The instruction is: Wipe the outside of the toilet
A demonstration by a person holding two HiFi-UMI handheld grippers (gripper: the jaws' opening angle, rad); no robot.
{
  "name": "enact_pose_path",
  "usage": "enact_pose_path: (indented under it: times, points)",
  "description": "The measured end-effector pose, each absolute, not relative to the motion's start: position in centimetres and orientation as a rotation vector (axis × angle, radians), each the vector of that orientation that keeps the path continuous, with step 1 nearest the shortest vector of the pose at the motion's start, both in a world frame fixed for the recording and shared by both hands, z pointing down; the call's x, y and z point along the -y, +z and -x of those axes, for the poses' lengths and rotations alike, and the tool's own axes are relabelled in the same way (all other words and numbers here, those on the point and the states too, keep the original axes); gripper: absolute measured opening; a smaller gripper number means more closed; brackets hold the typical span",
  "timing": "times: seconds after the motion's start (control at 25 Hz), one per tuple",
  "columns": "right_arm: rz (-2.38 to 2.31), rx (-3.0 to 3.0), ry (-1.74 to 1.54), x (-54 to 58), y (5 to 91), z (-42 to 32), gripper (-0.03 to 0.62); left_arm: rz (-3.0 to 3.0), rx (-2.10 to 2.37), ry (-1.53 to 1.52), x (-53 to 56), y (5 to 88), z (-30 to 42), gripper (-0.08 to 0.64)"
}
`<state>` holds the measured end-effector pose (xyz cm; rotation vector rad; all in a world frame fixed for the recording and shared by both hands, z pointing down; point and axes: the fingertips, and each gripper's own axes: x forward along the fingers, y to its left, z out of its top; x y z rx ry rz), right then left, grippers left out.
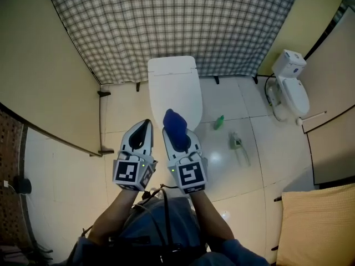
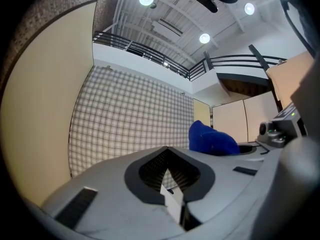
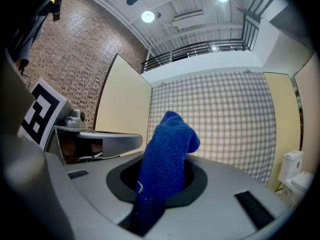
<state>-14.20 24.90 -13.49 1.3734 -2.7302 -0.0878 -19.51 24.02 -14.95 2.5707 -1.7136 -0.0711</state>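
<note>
- The right tool pinches a blue cloth between its jaws. The cloth's free end stands up out of the jaws and folds over at the top.
- The left tool has its jaws pressed together with nothing between them. It is held just beside the right tool.
- The toilet stands ahead of both tools with its lid down and its back against the checked wall. In the head view the cloth looks close to the front of the lid, but I cannot tell whether it touches.
- Judged from this, the step in hand is the approach: the cloth is gripped and ready, and wiping seems not yet begun.
- The next move calls for lowering the right tool until the cloth's free end lies flat on the toilet's outer shell, then stroking along it.
- A green bottle stands on the floor near the toilet's right side, so wiping that side probably means working around it.
</note>
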Motion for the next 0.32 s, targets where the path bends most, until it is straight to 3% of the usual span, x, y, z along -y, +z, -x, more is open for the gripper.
enact_pose_path:
  times: [0.32]
  points:
    - [-1.391, 2.699, -0.1, -24.62, -13.94, 14.48, 0.071, -2.6, 1.658, -0.096, -23.35, -15.53, 19.24, 0.014]
